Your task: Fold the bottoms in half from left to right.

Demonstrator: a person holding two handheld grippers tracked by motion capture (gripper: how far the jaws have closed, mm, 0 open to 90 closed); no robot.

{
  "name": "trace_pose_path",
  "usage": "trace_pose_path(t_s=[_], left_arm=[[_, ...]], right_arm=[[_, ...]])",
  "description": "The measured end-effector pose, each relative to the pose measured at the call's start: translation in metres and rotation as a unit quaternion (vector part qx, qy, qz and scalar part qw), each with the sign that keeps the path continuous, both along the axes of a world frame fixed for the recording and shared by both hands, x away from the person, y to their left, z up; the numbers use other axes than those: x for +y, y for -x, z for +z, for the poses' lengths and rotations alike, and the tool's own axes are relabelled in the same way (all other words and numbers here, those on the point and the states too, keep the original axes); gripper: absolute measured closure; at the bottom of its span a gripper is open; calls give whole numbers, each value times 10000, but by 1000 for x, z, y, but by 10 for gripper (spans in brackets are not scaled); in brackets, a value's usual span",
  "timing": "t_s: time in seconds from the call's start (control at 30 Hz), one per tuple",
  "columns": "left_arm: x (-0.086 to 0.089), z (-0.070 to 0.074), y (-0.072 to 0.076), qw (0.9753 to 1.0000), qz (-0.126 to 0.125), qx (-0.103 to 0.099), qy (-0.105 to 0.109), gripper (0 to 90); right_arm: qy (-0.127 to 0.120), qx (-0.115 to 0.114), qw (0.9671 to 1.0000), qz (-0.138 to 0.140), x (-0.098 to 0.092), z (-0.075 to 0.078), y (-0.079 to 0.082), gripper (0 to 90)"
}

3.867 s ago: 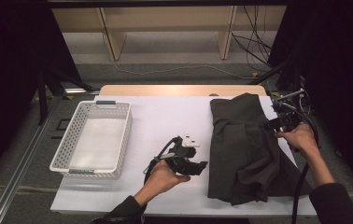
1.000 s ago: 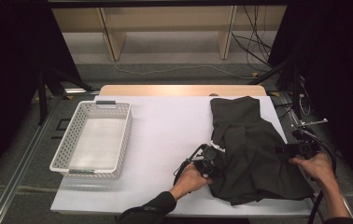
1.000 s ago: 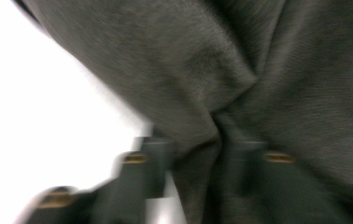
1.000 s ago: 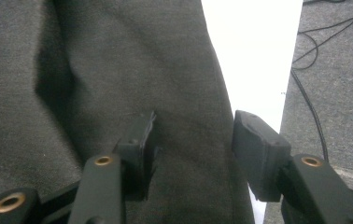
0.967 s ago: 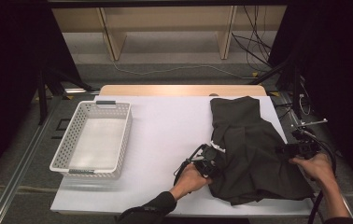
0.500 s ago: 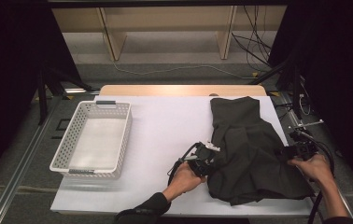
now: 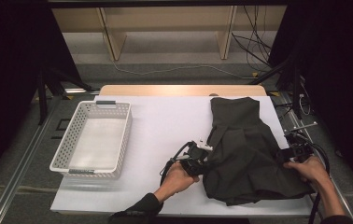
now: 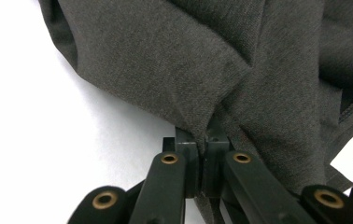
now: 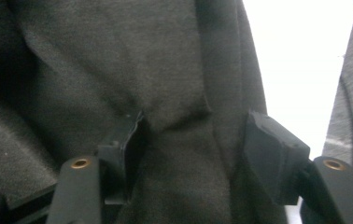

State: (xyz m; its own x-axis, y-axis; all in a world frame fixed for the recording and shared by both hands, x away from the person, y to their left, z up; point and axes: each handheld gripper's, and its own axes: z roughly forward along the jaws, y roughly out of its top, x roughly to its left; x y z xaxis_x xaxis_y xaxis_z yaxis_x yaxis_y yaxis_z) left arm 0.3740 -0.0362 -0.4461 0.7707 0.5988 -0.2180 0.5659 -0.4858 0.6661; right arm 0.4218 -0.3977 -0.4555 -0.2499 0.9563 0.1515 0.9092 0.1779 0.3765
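- We see one white table [image 7: 165, 126] across the middle and lower part of the high view, with a pale wooden edge along its far side.
- We count one dark grey garment [image 7: 247, 149], rumpled, lying on the right half of the table, running from the upper right of the tabletop down toward the lower right corner.
- We count one white perforated basket [image 7: 74, 161] at the left of the table, well apart from the garment; it looks empty.
- We count two grippers. The left gripper [image 7: 198, 158] sits at the lower centre of the high view, against the garment's left edge; in the left gripper view its jaws are pressed together with a fold of the cloth [image 8: 198, 107] pinched between them.
- The right gripper [image 7: 292, 153] is at the garment's right edge, lower right of the high view; in the right gripper view its jaws stand wide apart, with the cloth [image 9: 179, 130] bunched between them.
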Motion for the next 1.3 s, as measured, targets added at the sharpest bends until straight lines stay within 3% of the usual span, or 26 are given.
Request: trace_pose_path(t_s=[0.1, 0.17, 0.27, 0.47, 0.6, 0.77, 0.87, 1.17, 1.3], left_arm=[[3, 1, 0, 10000, 2, -7, 6, 879], [4, 1, -1, 10000, 14, 3, 23, 880], [4, 1, 0, 10000, 21, -8, 26, 879], [11, 6, 0, 10000, 17, -63, 57, 880], [24, 8, 0, 10000, 39, -56, 24, 880], [49, 9, 2, 10000, 88, -27, -10, 880], [68, 9, 3, 9999, 148, 23, -58, 880], [136, 19, 10, 9984, 550, 54, -89, 880], [154, 13, 15, 9972, 720, 204, -56, 878]], right_arm=[[28, 26, 10000, -23, 1, 0, 0, 415], [14, 30, 10000, 4, 3, 1, 1, 471], [-168, 68, 9998, 79, 5, 1, 1, 639], [-40, 28, 9999, 101, 13, 5, 6, 798], [-178, 1, 9998, 116, 20, 6, 11, 820], [-228, -30, 9996, 164, 44, 6, 16, 821], [-222, -73, 9995, 226, 62, 6, 19, 821], [-511, -226, 9961, 689, 124, 7, 21, 818], [-362, -305, 9942, 964, 153, 8, 17, 775]])
